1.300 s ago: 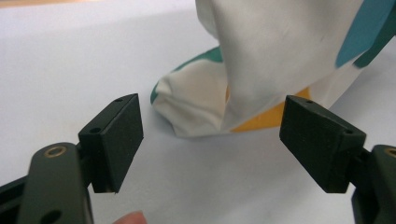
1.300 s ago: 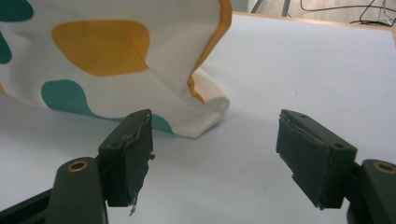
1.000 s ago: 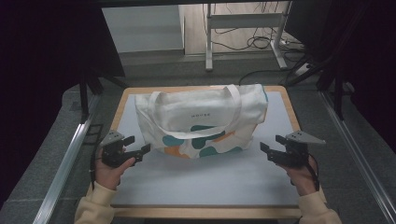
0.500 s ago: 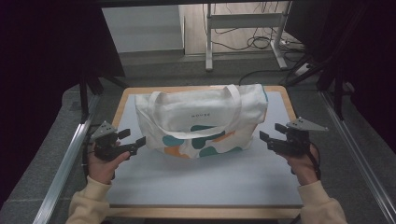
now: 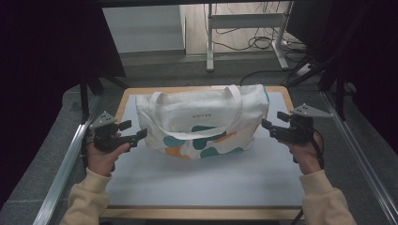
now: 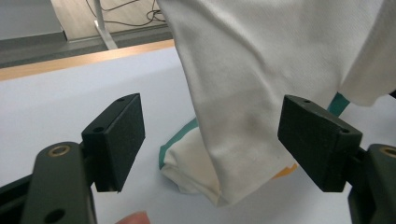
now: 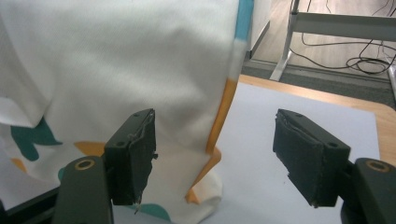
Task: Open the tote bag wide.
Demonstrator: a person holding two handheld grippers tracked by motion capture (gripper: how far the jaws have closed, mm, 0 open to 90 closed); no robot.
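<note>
The tote bag lies mid-bench (teal and orange print facing up). The left gripper and right gripper flank it, jaws wide apart, holding nothing.

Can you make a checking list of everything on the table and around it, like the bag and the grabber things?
Surface: white mat on a wood-edged table, flat and bare around the bag.
Job's things: cream tote bag with teal and orange blobs lies on the mat, handles resting on top.
Clutter: nothing seen.
Grippers: left hand-held gripper open, aimed at the bag's left end, not touching; right hand-held gripper open, at the bag's right end, nothing between its jaws.
Cables: black cable trails from the right hand-held gripper; loose wires on the floor beyond.
Surroundings: metal desk legs behind the table, dark curtains on both sides.
</note>
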